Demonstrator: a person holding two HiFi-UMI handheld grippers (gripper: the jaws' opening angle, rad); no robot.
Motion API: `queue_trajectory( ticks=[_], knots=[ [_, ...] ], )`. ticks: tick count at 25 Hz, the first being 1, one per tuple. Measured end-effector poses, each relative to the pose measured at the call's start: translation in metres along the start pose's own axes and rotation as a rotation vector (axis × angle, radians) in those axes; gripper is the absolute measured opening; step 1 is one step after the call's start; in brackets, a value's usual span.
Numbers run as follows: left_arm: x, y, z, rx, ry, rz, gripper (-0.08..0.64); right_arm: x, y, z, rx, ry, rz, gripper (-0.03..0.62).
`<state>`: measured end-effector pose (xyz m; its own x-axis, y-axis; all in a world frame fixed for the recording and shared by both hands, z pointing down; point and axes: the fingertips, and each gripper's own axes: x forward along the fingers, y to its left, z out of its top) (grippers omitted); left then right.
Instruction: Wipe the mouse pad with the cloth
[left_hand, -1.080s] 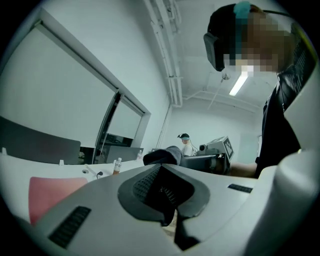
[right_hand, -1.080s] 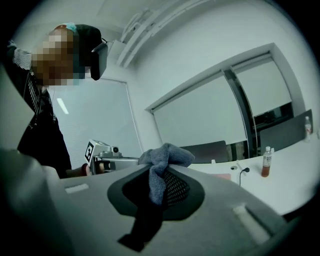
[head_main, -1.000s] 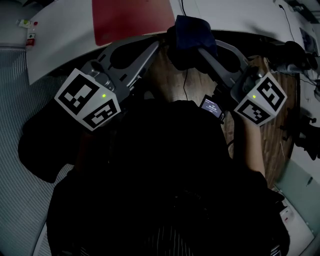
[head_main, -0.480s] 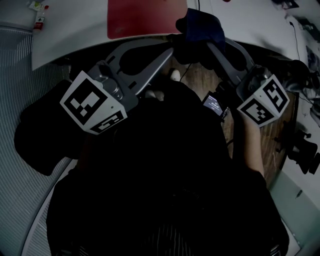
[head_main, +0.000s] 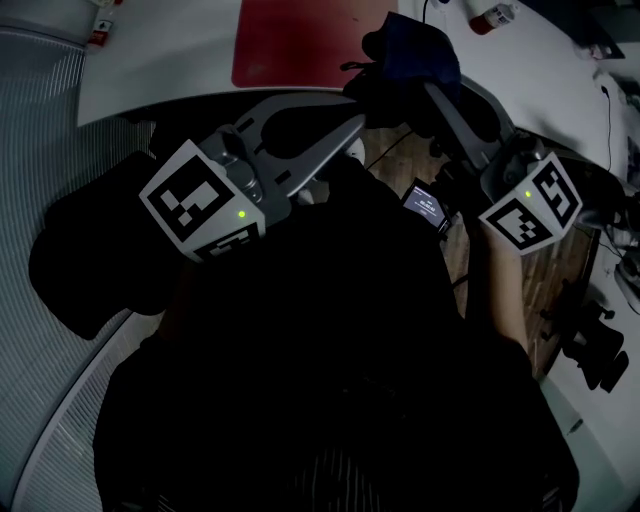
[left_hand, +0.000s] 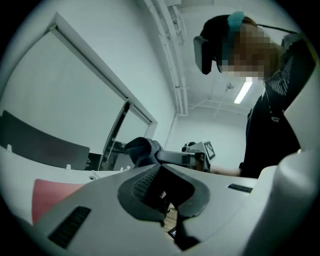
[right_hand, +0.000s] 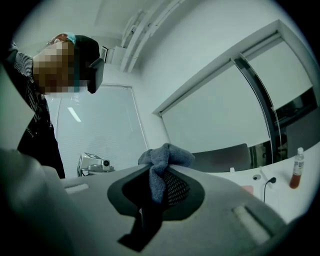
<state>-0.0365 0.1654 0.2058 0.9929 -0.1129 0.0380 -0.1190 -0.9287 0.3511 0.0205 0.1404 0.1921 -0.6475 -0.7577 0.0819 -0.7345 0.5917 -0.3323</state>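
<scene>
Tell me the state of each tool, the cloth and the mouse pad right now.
Left tool: jaws together, holding nothing.
Right tool: jaws closed on the cloth.
Cloth: bunched up, sticking out past the jaw tips.
Mouse pad: lying flat on the white table.

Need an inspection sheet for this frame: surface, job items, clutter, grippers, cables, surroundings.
Surface: white table with a curved front edge.
Job's things: red mouse pad lies flat on the table. Blue cloth is bunched up, off to the pad's right in the head view.
Clutter: bottle stands on the table. Small red-and-white item sits at the table's far left.
Grippers: left gripper has its jaws together with nothing between them. Right gripper is clamped on the cloth.
Cables: black cable with plug lies on the table near the bottle.
Surroundings: wood floor below the table edge, ribbed grey flooring to the left.
</scene>
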Motion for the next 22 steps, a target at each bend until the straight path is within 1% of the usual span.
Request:
queue_trajectory(
  ticks=[3, 5, 7, 10, 16, 22],
  knots=[
    [0.019, 0.035, 0.009, 0.022, 0.009, 0.048, 0.006, 0.013, -0.034, 0.006, -0.001, 0.008, 0.034, 0.038],
    [0.036, 0.060, 0.022, 0.030, 0.002, 0.088, 0.006, 0.023, -0.061, 0.013, 0.002, 0.020, 0.060, 0.038],
    [0.044, 0.076, 0.035, 0.037, -0.012, 0.130, 0.006, 0.032, -0.073, 0.023, -0.001, 0.030, 0.089, 0.038],
    [0.042, 0.075, 0.040, 0.050, -0.025, 0.176, 0.006, 0.038, -0.067, 0.026, -0.012, 0.050, 0.140, 0.038],
    [0.046, 0.069, 0.025, 0.053, -0.045, 0.251, 0.006, 0.033, -0.066, 0.014, -0.030, 0.082, 0.223, 0.037],
    [0.047, 0.081, 0.040, 0.035, -0.035, 0.324, 0.006, 0.035, -0.078, 0.020, 0.029, 0.079, 0.250, 0.037]
  ],
)
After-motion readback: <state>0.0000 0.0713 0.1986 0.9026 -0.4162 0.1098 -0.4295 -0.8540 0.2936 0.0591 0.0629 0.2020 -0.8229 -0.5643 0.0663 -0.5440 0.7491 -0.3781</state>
